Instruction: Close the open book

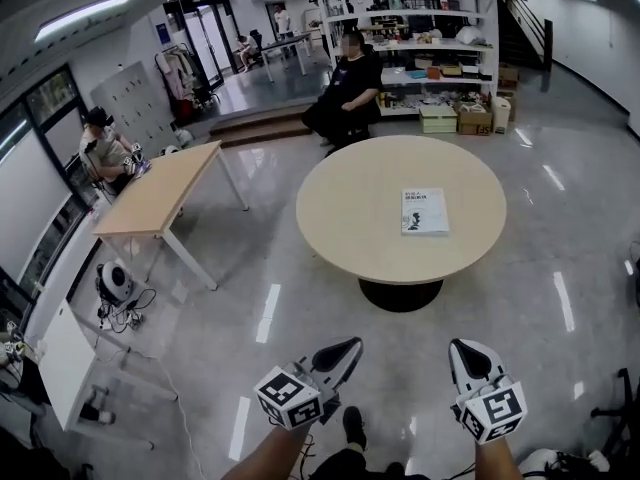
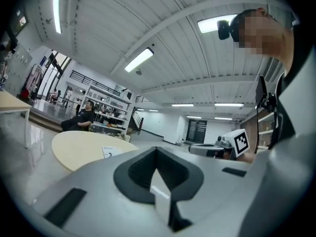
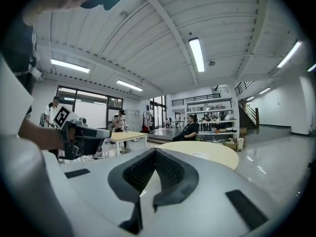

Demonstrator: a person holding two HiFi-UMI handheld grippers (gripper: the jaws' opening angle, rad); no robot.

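A white book [image 1: 425, 211] with dark print lies flat on the right half of the round beige table [image 1: 350, 228], showing one face. It is also small and far off in the left gripper view [image 2: 111, 152] and in the right gripper view [image 3: 197, 154]. Both grippers are held low over the floor, well short of the table. My left gripper [image 1: 350, 346] has its jaws together with nothing between them [image 2: 156, 149]. My right gripper [image 1: 470, 348] is likewise shut and empty [image 3: 156, 151]. Each points toward the table.
A rectangular wooden table [image 1: 160, 193] stands to the left. A person [image 1: 345, 93] sits behind the round table, before shelves [image 1: 420, 28] and boxes [image 1: 470, 118]. Another person [image 1: 105, 148] sits far left. A device with cables [image 1: 115, 283] lies on the glossy floor.
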